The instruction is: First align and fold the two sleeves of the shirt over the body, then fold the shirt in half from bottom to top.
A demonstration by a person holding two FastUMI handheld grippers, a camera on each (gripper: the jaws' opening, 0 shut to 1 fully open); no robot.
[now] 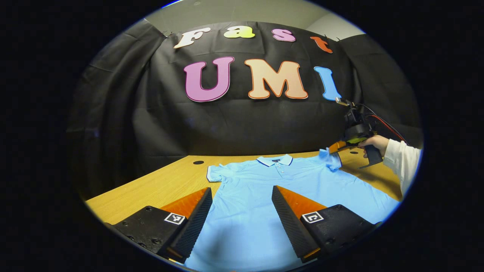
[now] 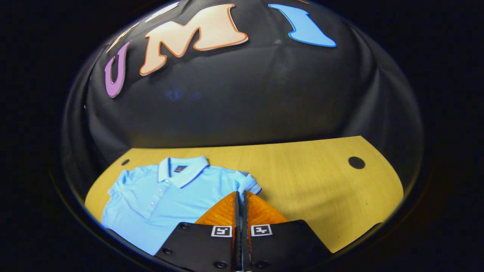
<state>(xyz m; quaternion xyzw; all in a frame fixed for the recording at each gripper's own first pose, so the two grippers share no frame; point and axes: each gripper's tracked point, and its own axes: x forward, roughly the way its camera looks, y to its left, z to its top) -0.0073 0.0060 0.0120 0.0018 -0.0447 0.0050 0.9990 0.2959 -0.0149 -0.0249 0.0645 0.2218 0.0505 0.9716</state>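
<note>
One sleeve (image 2: pixel 247 183) pinched in right gripper (image 2: pixel 240 196) jaws, left gripper (image 1: pixel 242 200) jaws spread over shirt (image 1: pixel 264 181).

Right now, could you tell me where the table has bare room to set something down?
The widest free patch is the bare table right of the shirt, out to a dark hole. A narrower strip lies beyond the other sleeve. The middle is crowded by shirt and both tongs.

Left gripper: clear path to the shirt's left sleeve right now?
Probably yes. The left gripper hangs open above the shirt, and the left sleeve lies flat on the table, uncovered.
</note>
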